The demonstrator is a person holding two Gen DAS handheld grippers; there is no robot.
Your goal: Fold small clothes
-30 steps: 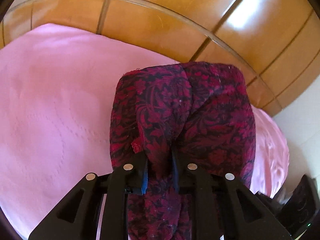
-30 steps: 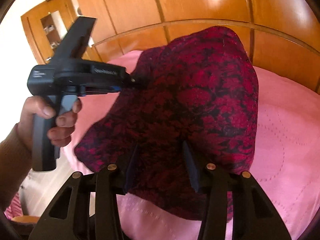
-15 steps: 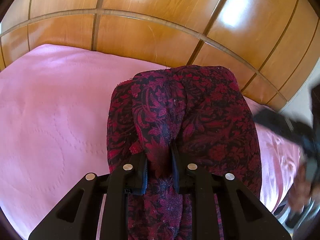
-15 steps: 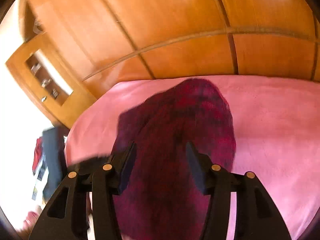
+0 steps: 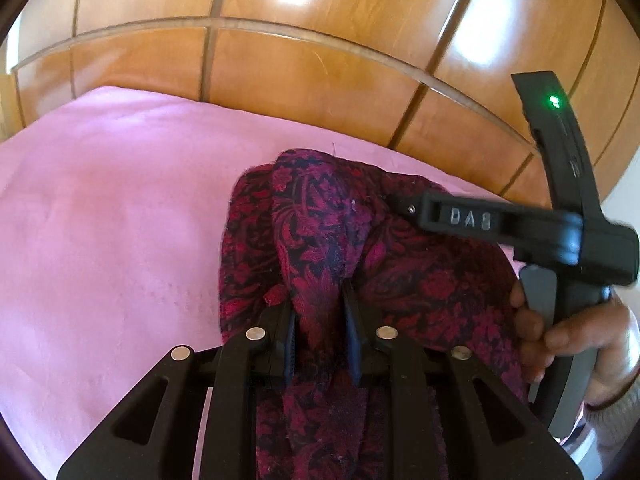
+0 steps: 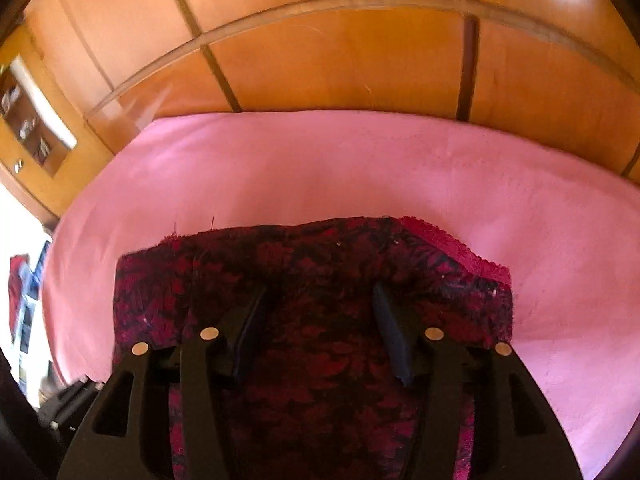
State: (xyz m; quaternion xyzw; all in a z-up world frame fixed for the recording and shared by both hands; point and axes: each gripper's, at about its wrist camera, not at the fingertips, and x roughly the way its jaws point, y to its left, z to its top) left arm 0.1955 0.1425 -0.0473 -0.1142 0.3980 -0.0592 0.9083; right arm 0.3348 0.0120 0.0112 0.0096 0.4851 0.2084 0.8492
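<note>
Kept the left gripper (image 5: 320,330) pinched on a bunched ridge of the dark red floral cloth (image 5: 360,264) over the pink bedspread (image 5: 112,220), just spread the right gripper (image 6: 320,332) wider, nothing clamped, probably lining up the next fold.

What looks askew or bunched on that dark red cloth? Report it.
The dark red cloth is gathered into a ridge between the left tool pads, not flat on the pink cover. Nothing looks torn or spilled.
</note>
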